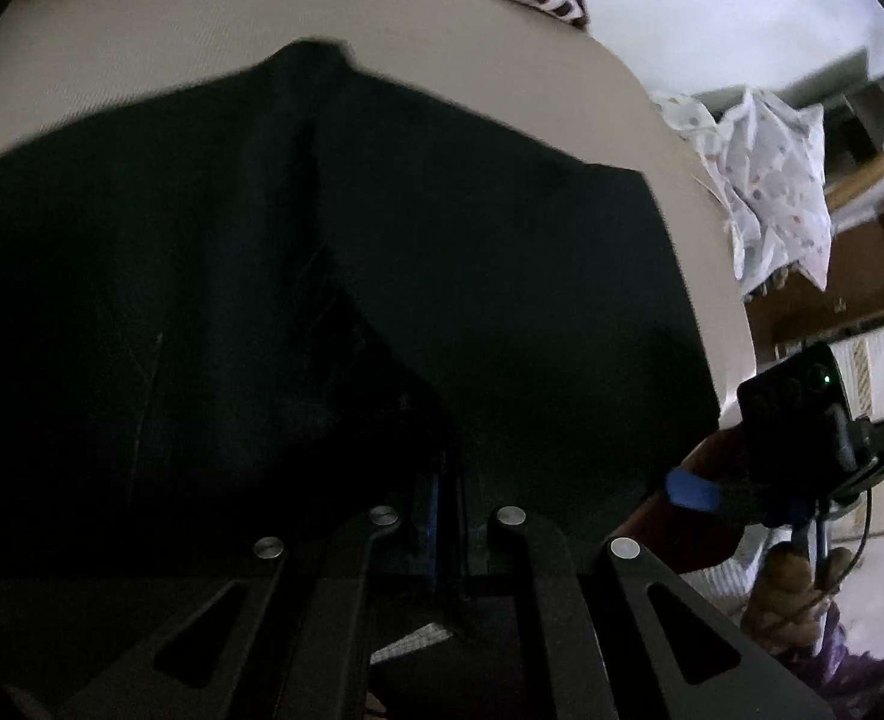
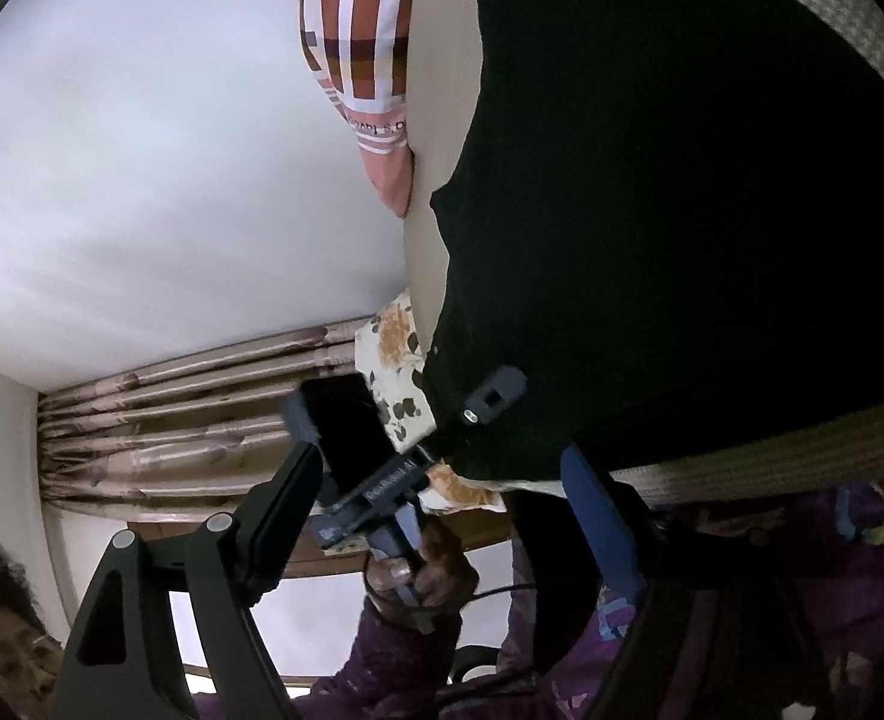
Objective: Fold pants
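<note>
The black pants lie spread over the beige bed. The left gripper is clenched on their near edge; the right gripper grasps their hem, lifting it beside a patterned pillow.

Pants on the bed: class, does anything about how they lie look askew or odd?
Yes. The black pants are not flat: a raised ridge runs down the middle, and the far edge peaks unevenly against the beige bed.

Left gripper fingertips are hidden in the black pants; the pants' lower edge is cut off.
</note>
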The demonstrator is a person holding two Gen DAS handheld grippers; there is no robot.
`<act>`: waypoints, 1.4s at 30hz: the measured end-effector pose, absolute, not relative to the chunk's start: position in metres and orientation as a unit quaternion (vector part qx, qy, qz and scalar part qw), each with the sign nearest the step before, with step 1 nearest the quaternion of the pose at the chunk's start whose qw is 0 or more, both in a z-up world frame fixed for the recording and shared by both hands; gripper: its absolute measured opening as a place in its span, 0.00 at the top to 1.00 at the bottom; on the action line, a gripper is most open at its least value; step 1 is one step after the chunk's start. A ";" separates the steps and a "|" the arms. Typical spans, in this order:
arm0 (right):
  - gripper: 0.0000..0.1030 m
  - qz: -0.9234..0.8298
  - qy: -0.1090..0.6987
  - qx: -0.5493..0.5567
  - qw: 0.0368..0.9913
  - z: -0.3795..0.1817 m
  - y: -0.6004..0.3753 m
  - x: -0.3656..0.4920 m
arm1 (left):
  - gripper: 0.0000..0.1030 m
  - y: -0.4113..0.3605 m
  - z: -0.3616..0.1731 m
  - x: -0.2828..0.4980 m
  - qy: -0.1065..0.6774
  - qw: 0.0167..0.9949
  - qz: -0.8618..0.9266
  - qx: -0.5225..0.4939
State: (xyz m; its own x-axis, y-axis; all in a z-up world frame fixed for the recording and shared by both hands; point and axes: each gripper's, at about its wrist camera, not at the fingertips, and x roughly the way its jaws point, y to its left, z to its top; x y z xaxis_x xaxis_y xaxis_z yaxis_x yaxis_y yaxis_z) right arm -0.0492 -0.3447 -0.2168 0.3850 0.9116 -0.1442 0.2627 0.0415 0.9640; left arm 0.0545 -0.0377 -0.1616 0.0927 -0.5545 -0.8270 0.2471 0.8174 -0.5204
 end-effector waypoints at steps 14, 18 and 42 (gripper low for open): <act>0.21 0.379 0.499 0.342 0.700 -0.123 -0.294 0.028 | 0.95 -0.047 -0.164 0.050 0.592 0.744 -0.269 -0.154; 0.23 0.385 0.490 0.190 0.759 -0.106 -0.260 0.076 | 0.95 -0.046 -0.164 0.049 0.588 0.747 -0.266 -0.159; 0.58 0.463 0.526 -0.018 0.713 -0.160 -0.216 0.157 | 0.94 -0.034 -0.170 0.051 0.594 0.734 -0.271 -0.186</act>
State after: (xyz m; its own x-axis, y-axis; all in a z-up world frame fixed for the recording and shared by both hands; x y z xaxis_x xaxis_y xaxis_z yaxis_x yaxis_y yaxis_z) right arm 0.1572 -0.2158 -0.1600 0.0180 0.6406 -0.7677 -0.6793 0.5712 0.4607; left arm 0.0506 -0.0341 -0.1699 0.1472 -0.6191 -0.7714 0.1773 0.7838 -0.5952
